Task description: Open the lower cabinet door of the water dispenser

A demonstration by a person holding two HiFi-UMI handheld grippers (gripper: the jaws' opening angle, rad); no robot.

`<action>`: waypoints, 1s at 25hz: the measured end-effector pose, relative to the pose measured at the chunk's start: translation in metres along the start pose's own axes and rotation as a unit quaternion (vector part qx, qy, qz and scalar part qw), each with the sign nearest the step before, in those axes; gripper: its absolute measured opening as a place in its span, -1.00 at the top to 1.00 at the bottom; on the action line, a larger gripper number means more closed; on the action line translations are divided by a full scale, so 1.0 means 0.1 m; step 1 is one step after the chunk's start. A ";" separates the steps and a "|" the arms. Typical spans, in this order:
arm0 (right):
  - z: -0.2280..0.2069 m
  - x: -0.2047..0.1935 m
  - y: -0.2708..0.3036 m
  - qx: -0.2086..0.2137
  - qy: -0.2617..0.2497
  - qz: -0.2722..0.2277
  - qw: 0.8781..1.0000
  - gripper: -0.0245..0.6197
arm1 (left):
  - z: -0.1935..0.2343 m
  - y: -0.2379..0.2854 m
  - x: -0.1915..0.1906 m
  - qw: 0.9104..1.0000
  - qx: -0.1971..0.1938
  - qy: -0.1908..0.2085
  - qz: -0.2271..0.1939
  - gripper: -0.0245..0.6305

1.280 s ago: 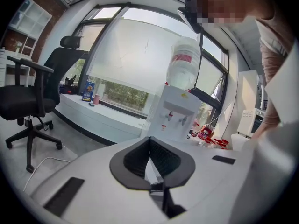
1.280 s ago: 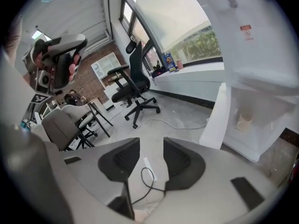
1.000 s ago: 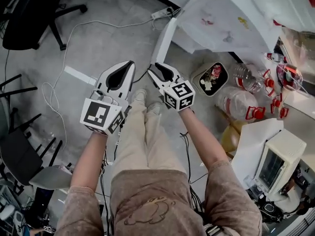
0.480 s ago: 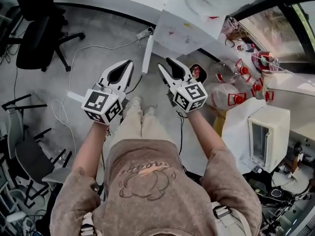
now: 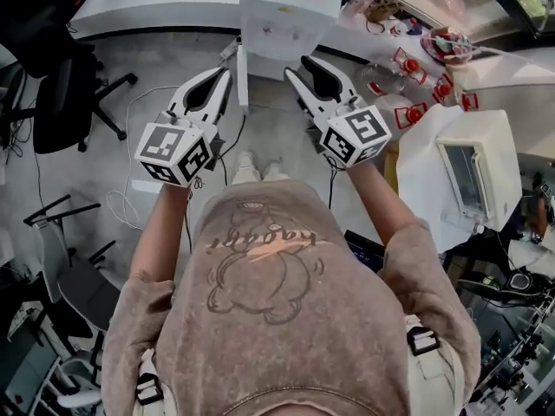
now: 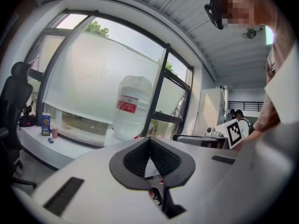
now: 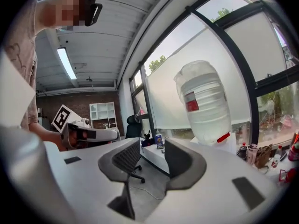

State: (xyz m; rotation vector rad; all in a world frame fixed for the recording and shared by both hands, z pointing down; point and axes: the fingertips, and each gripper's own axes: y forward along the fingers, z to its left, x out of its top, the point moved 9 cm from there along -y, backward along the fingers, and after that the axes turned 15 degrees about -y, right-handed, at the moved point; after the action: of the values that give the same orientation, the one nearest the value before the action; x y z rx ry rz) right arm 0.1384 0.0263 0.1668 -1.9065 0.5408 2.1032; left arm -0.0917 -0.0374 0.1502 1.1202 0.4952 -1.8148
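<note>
The water dispenser [image 5: 290, 11] stands at the top middle of the head view, white, with a big clear bottle [image 6: 133, 107] [image 7: 204, 101] on top. A narrow white panel [image 5: 243, 76] juts from its front toward me, seen edge on. Whether that is the lower door I cannot tell. My left gripper [image 5: 225, 74] [image 6: 149, 140] is held up in front of the dispenser, its tips together with nothing between them. My right gripper [image 5: 302, 64] [image 7: 153, 144] is beside it at the same height, jaws apart and empty. Neither touches the dispenser.
A white counter [image 5: 156, 11] runs along the window to the left. Black office chairs [image 5: 61, 94] and floor cables [image 5: 130, 206] lie at the left. Water bottles with red handles [image 5: 408, 68] and a small white appliance [image 5: 473, 172] crowd the right. Another person [image 6: 236, 116] stands far off.
Both grippers have risen from near the floor to in front of the dispenser. The head view has shifted from the floor up to the counter and dispenser top. The jaws look unchanged.
</note>
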 end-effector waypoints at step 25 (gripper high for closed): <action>0.33 0.02 -1.14 -0.165 -0.049 0.011 0.985 0.90 | -0.44 0.28 -0.34 0.995 -0.092 0.035 0.037 0.87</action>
State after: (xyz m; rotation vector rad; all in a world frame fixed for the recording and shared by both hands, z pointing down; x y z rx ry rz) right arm 0.1572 0.1426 0.1553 -1.9509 0.2008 2.4098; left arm -0.0406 -0.0031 0.1608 1.0643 0.6403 -1.6358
